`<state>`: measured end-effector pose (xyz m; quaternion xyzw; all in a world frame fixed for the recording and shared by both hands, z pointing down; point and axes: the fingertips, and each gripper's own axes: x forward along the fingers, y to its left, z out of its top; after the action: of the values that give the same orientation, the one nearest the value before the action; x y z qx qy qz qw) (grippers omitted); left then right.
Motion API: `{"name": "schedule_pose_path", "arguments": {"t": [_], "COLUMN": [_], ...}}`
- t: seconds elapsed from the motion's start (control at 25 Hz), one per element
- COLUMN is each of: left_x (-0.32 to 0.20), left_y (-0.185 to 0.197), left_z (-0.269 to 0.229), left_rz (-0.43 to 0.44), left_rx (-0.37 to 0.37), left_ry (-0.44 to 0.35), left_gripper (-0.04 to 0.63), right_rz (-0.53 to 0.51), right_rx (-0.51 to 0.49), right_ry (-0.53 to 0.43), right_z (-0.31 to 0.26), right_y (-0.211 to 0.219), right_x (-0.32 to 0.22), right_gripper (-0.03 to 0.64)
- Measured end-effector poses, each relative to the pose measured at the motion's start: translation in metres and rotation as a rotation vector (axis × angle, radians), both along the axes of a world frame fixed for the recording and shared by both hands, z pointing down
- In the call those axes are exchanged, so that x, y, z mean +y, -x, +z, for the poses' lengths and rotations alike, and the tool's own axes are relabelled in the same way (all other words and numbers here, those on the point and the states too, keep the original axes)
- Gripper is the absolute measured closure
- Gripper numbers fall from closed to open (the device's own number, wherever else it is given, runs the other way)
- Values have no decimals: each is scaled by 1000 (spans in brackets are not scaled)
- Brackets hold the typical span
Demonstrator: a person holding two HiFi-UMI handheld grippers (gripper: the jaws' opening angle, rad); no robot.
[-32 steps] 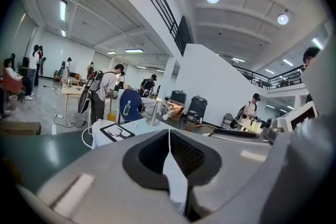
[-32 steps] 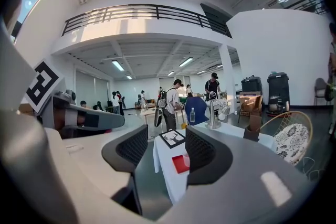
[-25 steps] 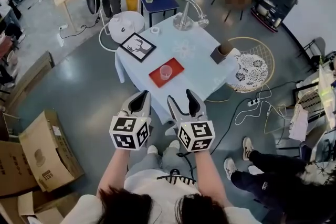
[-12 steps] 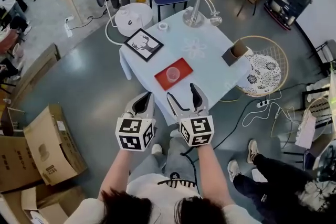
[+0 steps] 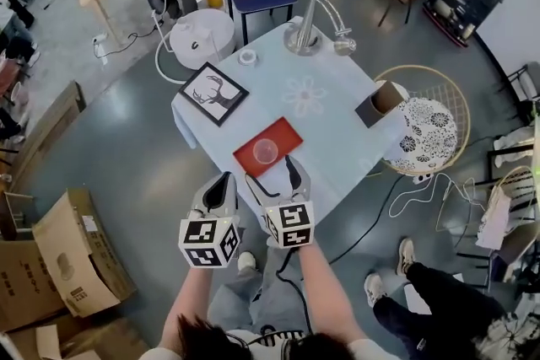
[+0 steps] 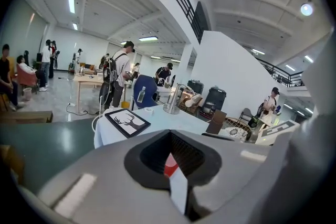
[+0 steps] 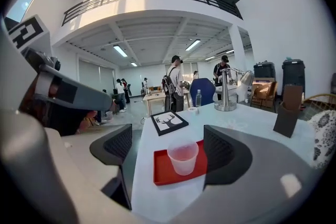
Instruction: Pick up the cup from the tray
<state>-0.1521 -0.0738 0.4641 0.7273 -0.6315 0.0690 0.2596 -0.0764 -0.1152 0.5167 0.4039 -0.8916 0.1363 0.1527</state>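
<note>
The table [image 5: 337, 118], draped in a pale cloth, carried everything that mattered. A framed deer picture [image 5: 213, 93] lay by its left corner, and the red tray [image 5: 287, 135] lay close to the near edge, in front of the person. The right tool [image 5: 272, 173] hung just short of that edge, near the tray but touching nothing. Its jaws had just been opening and stood spread wide and released. In the right gripper view they framed the tray, with nothing between the pads themselves. The left tool [image 5: 221, 185] hung beside it off the table, its jaws clenched together on nothing. The clear cup [image 5: 265, 151] stood upright at about the middle of the tray, untouched. Judged from this, the task was only at the approach. The right tool was lined up and ready. Reaching in over the near edge, closing on the cup's wall and lifting it off the tray were all left to do.
</note>
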Motion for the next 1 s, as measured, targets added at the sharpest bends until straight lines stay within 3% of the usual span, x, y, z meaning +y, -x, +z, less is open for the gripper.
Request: {"name": "schedule_pose_path", "arguments": {"t": [0.56,0.68,0.8,1.0], "left_x": [-36,-42,-48,-54], "left_y": [7,7,5,8], "left_z": [64,73,76,82], "left_rz": [-10,-9,5,-11], "left_rx": [-45,-70,-69,-80], "left_ry": [58,82,90,96], "left_gripper": [595,595,595,595], "right_rz": [-10,6,5,29], "right_rx": [46,15,62,87], "right_ry": [79,121,124,109], "right_z": [80,86,94,99], "right_y": [12,12,12,9], "right_x": [-47,-52,-54,-58], "right_gripper": [181,201,206,268]}}
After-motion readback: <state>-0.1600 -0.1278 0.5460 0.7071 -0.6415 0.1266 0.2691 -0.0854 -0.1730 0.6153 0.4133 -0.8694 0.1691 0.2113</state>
